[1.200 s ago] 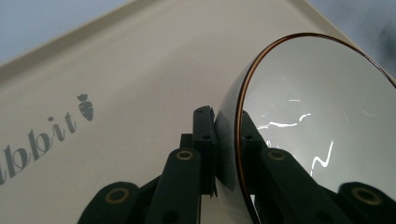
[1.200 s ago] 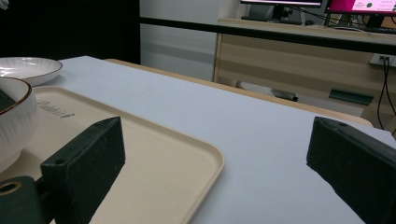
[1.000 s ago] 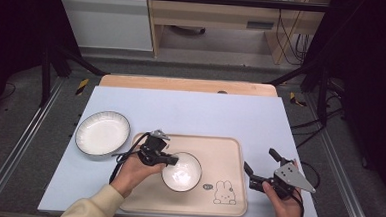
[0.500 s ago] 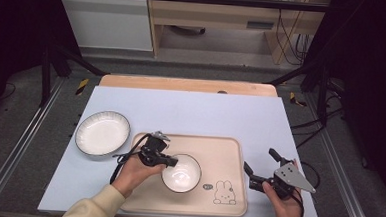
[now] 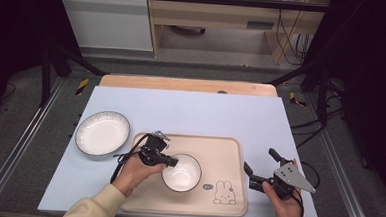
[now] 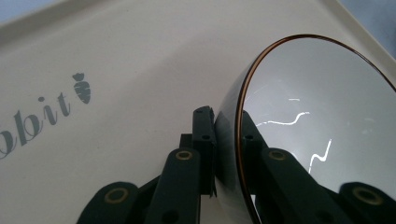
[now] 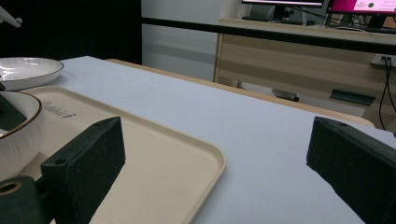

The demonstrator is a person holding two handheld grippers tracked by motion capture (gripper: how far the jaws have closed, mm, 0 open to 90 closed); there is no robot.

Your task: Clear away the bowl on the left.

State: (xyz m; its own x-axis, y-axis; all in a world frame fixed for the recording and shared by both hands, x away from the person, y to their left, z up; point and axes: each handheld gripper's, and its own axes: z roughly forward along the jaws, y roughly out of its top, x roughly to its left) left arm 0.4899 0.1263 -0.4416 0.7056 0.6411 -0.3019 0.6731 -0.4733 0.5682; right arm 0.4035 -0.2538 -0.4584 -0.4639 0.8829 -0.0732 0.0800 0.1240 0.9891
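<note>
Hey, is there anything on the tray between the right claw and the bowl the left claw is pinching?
Nothing visible. The right claw hangs open beside the tray's right edge, and only bare tray surface with its printed rabbit lies between it and the bowl, whose rim the left claw pinches.

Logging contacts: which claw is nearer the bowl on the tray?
Left. The left claw is clamped on the bowl's rim; the right claw sits open beyond the tray's right edge.

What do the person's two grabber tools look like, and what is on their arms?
Both tools are black. The left gripper has slim jaws with small brass-coloured rivets and a black cable trailing from it. The right gripper has blocky black jaws and a grey three-cornered plate on top. A cream long sleeve covers the left arm.
</note>
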